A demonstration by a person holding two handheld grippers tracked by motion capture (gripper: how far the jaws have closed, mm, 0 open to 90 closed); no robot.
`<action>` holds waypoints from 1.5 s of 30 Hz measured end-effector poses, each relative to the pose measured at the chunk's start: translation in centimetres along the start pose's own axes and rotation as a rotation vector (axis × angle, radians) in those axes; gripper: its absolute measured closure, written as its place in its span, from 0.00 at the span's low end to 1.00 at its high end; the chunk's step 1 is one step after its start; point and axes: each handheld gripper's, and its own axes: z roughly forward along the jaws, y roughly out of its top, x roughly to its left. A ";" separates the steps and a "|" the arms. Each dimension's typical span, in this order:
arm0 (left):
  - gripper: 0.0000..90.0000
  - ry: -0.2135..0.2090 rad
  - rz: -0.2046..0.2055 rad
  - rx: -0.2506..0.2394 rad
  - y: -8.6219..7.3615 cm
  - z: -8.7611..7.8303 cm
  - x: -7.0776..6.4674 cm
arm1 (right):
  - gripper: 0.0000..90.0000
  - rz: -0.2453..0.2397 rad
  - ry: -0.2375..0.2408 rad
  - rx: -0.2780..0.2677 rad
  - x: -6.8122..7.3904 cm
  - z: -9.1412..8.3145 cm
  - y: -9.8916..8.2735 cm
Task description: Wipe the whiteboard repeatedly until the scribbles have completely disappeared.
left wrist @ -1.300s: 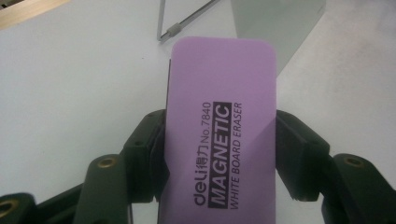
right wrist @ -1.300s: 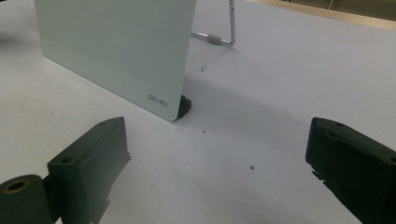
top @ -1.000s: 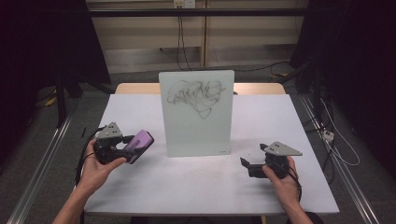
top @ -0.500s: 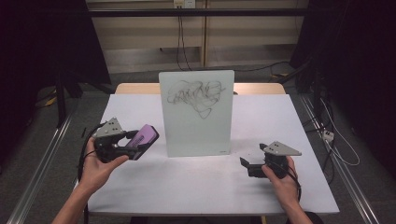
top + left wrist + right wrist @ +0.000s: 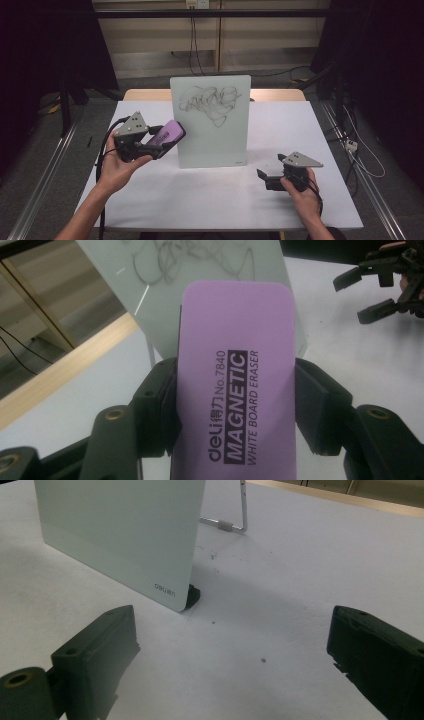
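High view: the left gripper (image 5: 159,142) hangs above the desk (image 5: 210,200) with its jaws clamped on the sides of a purple eraser (image 5: 167,135), just left of the upright whiteboard (image 5: 210,125), which stands mid-desk with a black scribble (image 5: 210,100) across its upper half. The right gripper (image 5: 266,176) rests low on the desk to the right of the board, jaws spread and holding nothing. Left gripper view: the eraser (image 5: 235,385) sits square between the jaws, label side facing the camera, the board (image 5: 200,270) close behind it. Right gripper view: both jaws stand wide apart over bare desk, near the board's lower corner (image 5: 170,592). To wipe well, I judge the eraser's felt face should meet the board flat at the scribble, with light pressure so the propped board does not tip; the free gripper could steady its edge.
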 end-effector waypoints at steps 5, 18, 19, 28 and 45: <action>0.45 0.007 -0.004 -0.023 1.1 0.2 0.3 | 0.07 -0.001 -0.005 -0.004 0.0 0.0 0.0; 0.45 0.043 0.029 -0.045 4.5 1.5 1.0 | 0.07 0.000 0.000 -0.002 0.0 0.0 0.0; 0.45 0.050 0.043 -0.038 4.8 1.6 1.1 | 0.07 0.000 -0.005 -0.002 0.0 -0.1 0.0; 0.45 0.061 0.070 -0.053 7.3 2.2 1.7 | 0.07 -0.001 -0.002 -0.007 -0.1 -0.1 0.0; 0.46 0.087 0.113 -0.052 9.6 3.7 2.3 | 0.06 -0.001 0.001 -0.006 0.0 0.0 -0.1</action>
